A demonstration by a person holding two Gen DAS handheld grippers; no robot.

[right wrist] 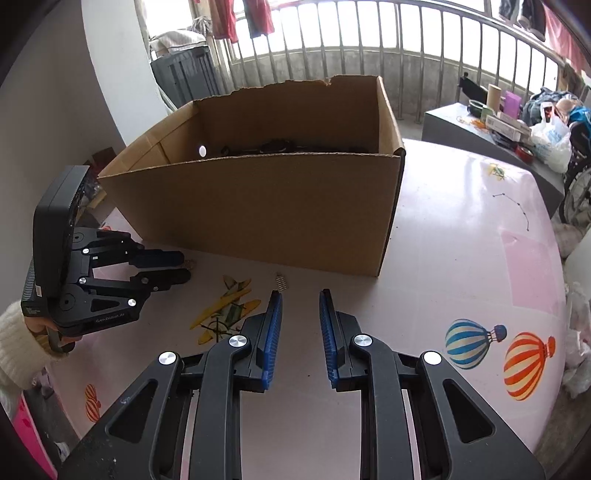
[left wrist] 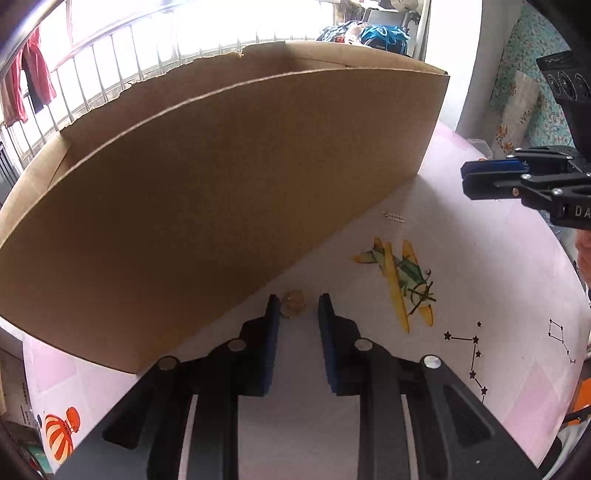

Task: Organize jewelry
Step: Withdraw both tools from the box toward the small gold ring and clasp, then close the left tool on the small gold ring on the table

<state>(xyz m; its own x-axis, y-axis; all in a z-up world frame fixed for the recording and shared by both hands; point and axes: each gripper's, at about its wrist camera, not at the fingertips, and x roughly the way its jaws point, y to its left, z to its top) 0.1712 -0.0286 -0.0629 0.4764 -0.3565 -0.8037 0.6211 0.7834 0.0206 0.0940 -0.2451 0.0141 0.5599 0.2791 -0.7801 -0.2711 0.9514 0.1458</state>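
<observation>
My left hand-held gripper [left wrist: 295, 304] gapes around the small gold jewelry piece [left wrist: 294, 303] on the bench [left wrist: 480, 288] at twelve o'clock; next, I judge, pinch gently, lift into the cardboard box [left wrist: 221, 184]; my right hand-held gripper [right wrist: 301, 299] waits open, empty.

A printed tablecloth [right wrist: 461, 258] (airplane [left wrist: 400, 280], hot-air balloons [right wrist: 498, 350]) lies before a balcony railing [right wrist: 369, 33] with hanging clothes [right wrist: 240, 16].

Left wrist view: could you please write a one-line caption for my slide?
Open left claw frames a small gold jewelry piece on the table, beside the cardboard box.
</observation>
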